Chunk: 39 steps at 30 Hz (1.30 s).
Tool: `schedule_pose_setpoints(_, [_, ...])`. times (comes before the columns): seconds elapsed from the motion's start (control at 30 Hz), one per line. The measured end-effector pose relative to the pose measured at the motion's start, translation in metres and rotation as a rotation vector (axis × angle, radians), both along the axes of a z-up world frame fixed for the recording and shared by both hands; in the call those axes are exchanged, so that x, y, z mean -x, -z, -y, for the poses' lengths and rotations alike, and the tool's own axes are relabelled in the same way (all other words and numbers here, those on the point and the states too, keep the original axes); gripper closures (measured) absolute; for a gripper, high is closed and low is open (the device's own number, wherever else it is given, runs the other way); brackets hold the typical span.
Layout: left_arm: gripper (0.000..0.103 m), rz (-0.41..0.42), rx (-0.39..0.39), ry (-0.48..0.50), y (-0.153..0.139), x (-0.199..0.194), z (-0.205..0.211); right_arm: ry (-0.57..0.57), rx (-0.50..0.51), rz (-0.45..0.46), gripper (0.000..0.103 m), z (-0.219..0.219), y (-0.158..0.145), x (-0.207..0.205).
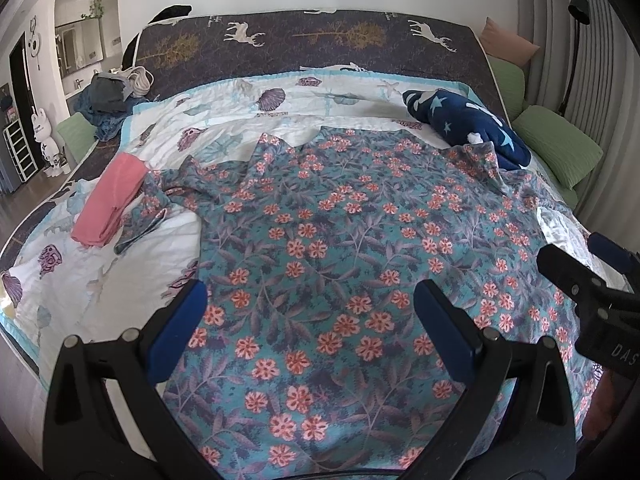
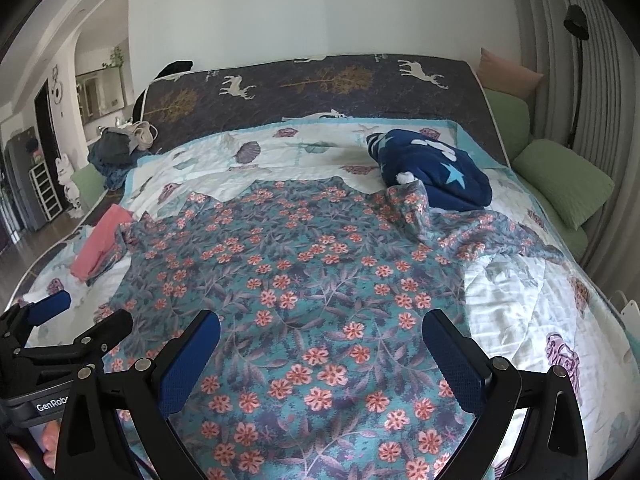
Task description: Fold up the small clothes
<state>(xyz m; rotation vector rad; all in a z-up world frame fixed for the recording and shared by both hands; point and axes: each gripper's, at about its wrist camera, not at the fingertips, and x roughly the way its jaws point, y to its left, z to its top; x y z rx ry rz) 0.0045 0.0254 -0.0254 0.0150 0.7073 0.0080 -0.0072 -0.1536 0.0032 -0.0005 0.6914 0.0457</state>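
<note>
- While the floral garment (image 1: 340, 240) lies spread face-up across the quilt (image 1: 120, 264), we hover both grippers over its near hem; nothing is pinched, so we judge the step in hand to be the first fold, not yet begun.
- Our left gripper (image 1: 310, 320) has its jaws wide apart, blue pads on either side of bare cloth; our right gripper (image 2: 320, 344) is likewise agape and empty; each shows at the edge of the other's view, so they sit side by side, near each other.
- The garment covers the middle of the bed; its left sleeve (image 1: 152, 208) lies crumpled just beside a folded pink piece (image 1: 110, 200); its right sleeve (image 2: 480, 232) trails rumpled toward the green cushions (image 2: 560, 180), with one ridge of cloth touching the navy star bundle (image 2: 432, 168).
- The pink piece looks done to us; the bundle and the grey heap (image 1: 108, 100) at the far left corner seem to be waiting.
- Next, we think, comes a sleeve fold: each gripper must travel outward to a sleeve or side edge, close on a single layer, and carry it in over the body; the right sleeve's wrinkles may need a tug flat first.
- We must take care not to pinch the quilt beneath, nor drag the pink piece.
</note>
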Motion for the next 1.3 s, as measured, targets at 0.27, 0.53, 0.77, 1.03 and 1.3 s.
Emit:
schedule_pose_setpoints(0.27, [0.0,-0.011,0.007,0.007,0.004,-0.003,-0.001,0.007,-0.021,-0.014,0.0,0.002,0.002,-0.001])
schedule_pose_setpoints(0.53, [0.001,-0.018,0.013,0.01,0.006,-0.005,-0.002,-0.017,-0.018,-0.006,0.007,-0.002,0.001,0.001])
schedule_pose_setpoints(0.77, [0.001,-0.023,0.017,0.013,0.008,-0.006,-0.002,-0.031,-0.005,0.0,0.023,-0.005,0.001,0.002])
schedule_pose_setpoints(1.03, [0.001,-0.03,0.026,0.01,0.011,-0.007,-0.005,-0.043,-0.026,-0.042,0.049,-0.005,0.007,-0.002])
schedule_pose_setpoints(1.3, [0.001,-0.036,0.034,0.009,0.012,-0.008,-0.008,-0.045,-0.034,-0.058,0.059,-0.005,0.011,-0.004])
